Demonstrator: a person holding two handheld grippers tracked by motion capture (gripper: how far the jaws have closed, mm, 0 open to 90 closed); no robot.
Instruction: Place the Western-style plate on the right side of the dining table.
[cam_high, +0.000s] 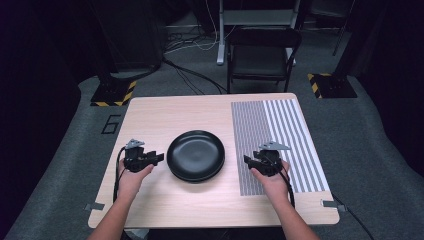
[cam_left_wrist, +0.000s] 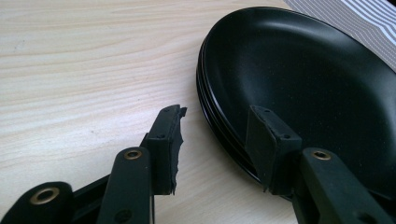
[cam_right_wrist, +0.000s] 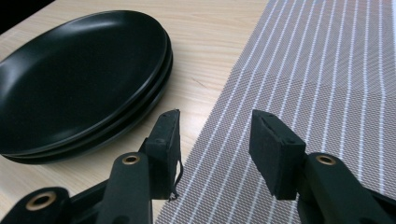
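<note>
Pale wood table (cam_high: 165, 200) with striped grey mat (cam_high: 280, 140), dark carpeted room

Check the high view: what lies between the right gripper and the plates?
Bare table wood and the striped mat's left edge; nothing else between the right gripper and the plates.

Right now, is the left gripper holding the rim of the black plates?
No: the left gripper has open fingers around the plates' rim, not pressing it.
</note>
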